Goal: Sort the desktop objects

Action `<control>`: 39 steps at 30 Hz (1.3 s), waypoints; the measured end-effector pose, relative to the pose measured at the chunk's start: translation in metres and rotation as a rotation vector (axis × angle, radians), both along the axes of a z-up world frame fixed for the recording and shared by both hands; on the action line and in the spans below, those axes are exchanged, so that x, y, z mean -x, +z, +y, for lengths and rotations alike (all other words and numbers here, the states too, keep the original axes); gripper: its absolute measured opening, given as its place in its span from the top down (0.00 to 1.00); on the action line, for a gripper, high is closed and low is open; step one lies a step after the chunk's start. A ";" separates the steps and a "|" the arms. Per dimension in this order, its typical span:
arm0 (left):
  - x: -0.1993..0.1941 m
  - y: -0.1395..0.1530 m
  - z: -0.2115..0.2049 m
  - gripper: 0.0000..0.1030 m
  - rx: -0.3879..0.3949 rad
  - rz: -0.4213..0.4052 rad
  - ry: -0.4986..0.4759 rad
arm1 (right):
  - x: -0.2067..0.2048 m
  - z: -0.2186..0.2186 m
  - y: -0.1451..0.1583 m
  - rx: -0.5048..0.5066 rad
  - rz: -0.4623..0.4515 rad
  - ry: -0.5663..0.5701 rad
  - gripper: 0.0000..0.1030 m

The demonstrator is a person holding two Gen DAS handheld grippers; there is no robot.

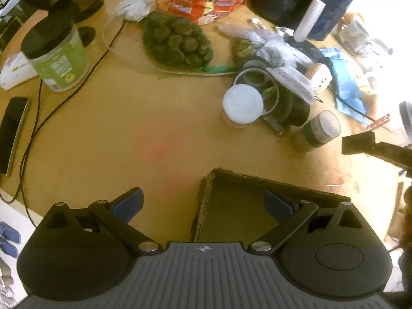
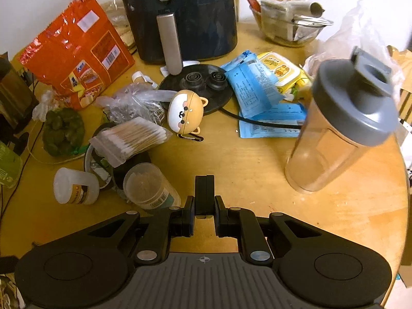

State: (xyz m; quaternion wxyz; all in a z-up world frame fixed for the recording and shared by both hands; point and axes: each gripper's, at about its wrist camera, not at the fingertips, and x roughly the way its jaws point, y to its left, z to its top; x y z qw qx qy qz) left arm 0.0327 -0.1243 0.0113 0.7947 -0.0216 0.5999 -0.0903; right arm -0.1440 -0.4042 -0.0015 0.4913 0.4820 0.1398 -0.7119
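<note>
A: Item one, the shaker [image 2: 342, 126]. Where do we log it?
B: Upright on the table [image 2: 257, 159], ahead and to the right of our right claw [image 2: 204, 206], well apart from it. Clear tumbler, grey lid with its flip cap raised.

A: Right claw's state?
B: Fingers pressed together, with nothing between them that we can see.

A: Item two, the box [image 1: 257, 200]?
B: Open cardboard, directly under our left claw [image 1: 203, 203], one corner pointing forward between the fingers. That claw is spread wide, blue pads [image 1: 128, 203] far apart, empty.

A: Nearby stock?
B: Just left of the right claw, a lidded tub [image 2: 149, 185]; beside it a white jar [image 2: 74, 185], a pack of cotton swabs [image 2: 131, 139], a bear-faced case [image 2: 185, 113].

A: Farther out?
B: Blue packets [image 2: 255, 95], an orange bag [image 2: 77, 51], a dark air fryer [image 2: 180, 15], a glass bowl [image 2: 291, 23]. On the left, a green-label jar [image 1: 56, 56] and a phone [image 1: 13, 134].
</note>
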 end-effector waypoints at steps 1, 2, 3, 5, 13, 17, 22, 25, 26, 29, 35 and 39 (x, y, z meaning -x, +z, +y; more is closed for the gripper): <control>-0.001 0.000 -0.001 0.01 0.002 -0.003 -0.009 | -0.001 0.003 0.001 0.006 -0.001 -0.005 0.84; -0.002 0.000 -0.002 0.01 0.004 -0.007 -0.017 | -0.002 0.006 0.002 0.013 -0.002 -0.009 0.84; -0.004 0.001 -0.004 0.01 0.005 -0.009 -0.025 | -0.003 0.010 0.002 0.021 -0.002 -0.015 0.84; -0.006 0.001 -0.005 0.01 0.009 -0.011 -0.040 | -0.004 0.016 0.003 0.034 0.008 -0.024 0.84; -0.016 -0.002 -0.012 0.01 0.008 -0.029 -0.097 | -0.022 0.037 0.017 0.121 0.133 0.002 0.84; -0.023 -0.002 -0.018 0.01 0.004 -0.049 -0.131 | -0.029 0.044 0.025 0.144 0.164 0.012 0.84; -0.032 -0.005 -0.025 0.01 -0.010 -0.086 -0.171 | -0.040 0.054 0.032 0.160 0.190 0.019 0.84; -0.039 -0.009 -0.028 0.01 -0.017 -0.109 -0.192 | -0.045 0.060 0.036 0.162 0.208 0.019 0.84; -0.041 -0.010 -0.029 0.01 -0.019 -0.117 -0.199 | -0.046 0.062 0.037 0.161 0.207 0.017 0.84; -0.047 -0.014 -0.032 0.01 -0.017 -0.143 -0.224 | -0.049 0.068 0.037 0.154 0.207 0.014 0.84; -0.058 -0.023 -0.042 0.01 -0.010 -0.198 -0.283 | -0.054 0.080 0.038 0.141 0.225 -0.011 0.84; -0.065 -0.030 -0.047 0.01 0.001 -0.232 -0.325 | -0.053 0.088 0.039 0.132 0.233 -0.032 0.84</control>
